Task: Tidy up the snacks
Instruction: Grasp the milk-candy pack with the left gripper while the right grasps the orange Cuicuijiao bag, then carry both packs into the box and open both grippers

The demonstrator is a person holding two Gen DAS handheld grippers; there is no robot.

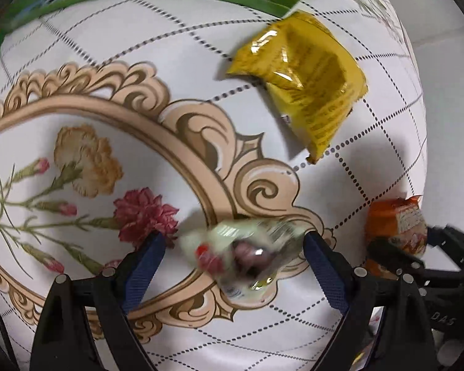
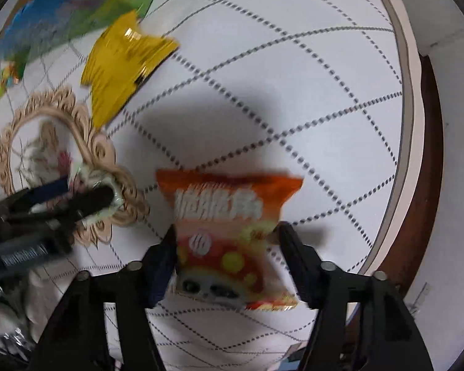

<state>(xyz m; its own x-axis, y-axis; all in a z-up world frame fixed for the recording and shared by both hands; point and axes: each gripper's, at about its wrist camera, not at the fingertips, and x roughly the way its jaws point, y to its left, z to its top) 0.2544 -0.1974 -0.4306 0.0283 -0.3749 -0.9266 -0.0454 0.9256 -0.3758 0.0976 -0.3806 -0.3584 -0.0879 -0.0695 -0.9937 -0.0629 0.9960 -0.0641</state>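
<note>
Though blurred, orange packet (image 2: pixel 219 204) within right gripper (image 2: pixel 226 228).

My left gripper (image 1: pixel 235 241) points steeply down, its blue-padded jaws standing wide, a pale packet (image 1: pixel 241 256) between them with a gap to either pad. My right gripper (image 2: pixel 227 238) points straight down with its jaws on either side of an orange packet (image 2: pixel 229 235); whether the pads (image 2: pixel 161 256) press it, the blur hides from me.
</note>
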